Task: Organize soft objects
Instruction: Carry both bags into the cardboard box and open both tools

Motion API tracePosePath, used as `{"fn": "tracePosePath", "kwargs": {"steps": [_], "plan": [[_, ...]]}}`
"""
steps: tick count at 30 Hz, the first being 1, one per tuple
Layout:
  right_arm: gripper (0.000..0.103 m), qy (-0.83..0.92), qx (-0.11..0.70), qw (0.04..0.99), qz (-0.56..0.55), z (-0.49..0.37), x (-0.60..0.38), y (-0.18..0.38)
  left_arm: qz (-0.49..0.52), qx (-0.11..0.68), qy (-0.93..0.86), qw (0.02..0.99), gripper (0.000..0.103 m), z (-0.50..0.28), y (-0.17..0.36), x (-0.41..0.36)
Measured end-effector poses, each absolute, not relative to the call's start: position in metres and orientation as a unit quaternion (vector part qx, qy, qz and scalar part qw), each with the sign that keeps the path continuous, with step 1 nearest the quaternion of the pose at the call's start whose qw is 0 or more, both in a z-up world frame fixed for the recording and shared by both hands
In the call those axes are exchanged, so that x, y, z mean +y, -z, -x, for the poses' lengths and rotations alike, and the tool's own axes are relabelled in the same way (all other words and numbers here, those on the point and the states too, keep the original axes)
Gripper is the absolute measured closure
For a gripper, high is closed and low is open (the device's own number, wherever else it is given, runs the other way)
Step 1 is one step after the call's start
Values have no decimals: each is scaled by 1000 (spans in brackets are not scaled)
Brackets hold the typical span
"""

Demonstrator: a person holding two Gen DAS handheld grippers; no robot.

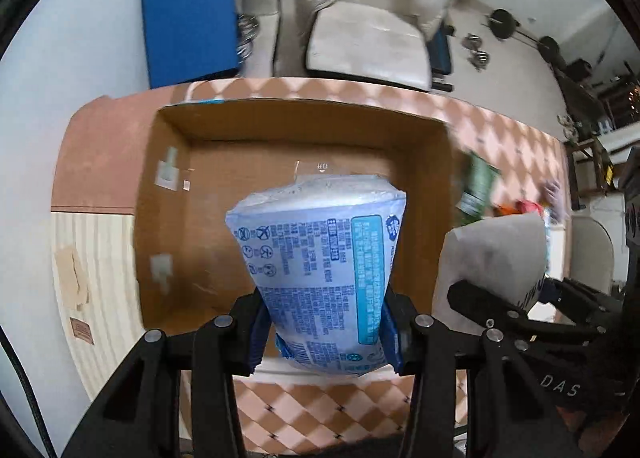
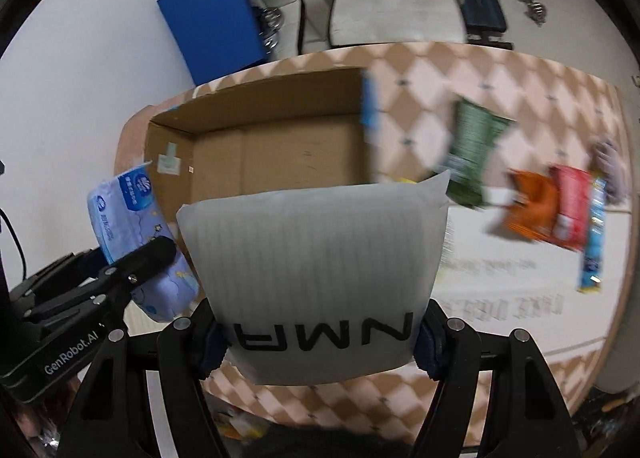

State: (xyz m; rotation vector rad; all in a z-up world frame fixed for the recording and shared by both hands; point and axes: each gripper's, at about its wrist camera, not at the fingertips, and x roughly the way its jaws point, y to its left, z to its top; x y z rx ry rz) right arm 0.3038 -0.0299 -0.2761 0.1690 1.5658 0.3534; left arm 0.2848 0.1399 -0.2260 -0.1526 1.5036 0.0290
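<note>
My left gripper [image 1: 324, 332] is shut on a light blue tissue pack [image 1: 320, 266] and holds it above the near part of an open cardboard box [image 1: 208, 125]. The pack also shows in the right wrist view [image 2: 132, 234]. My right gripper [image 2: 320, 342] is shut on a grey ribbed pouch [image 2: 316, 266] with black letters, held just right of the box [image 2: 280, 161]. The pouch shows in the left wrist view [image 1: 492, 258], beside the box's right wall. The box looks empty inside.
The box sits on a table with a pink diamond-pattern cloth [image 2: 460, 69]. To the right lie a green snack bag [image 2: 472, 153], an orange bag [image 2: 532, 209], a red bag [image 2: 572, 209] and a thin blue packet [image 2: 594, 242]. A blue mat [image 1: 188, 17] and a pale chair [image 1: 368, 41] stand behind the table.
</note>
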Motion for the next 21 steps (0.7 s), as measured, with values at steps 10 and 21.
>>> {"fn": "tracePosePath", "kwargs": {"steps": [10, 21], "plan": [[27, -128, 741, 657, -57, -360, 59, 360, 117, 751, 38, 649, 58, -359, 321, 220], [27, -127, 739, 662, -7, -369, 94, 392, 114, 792, 91, 593, 57, -387, 375, 211]]}}
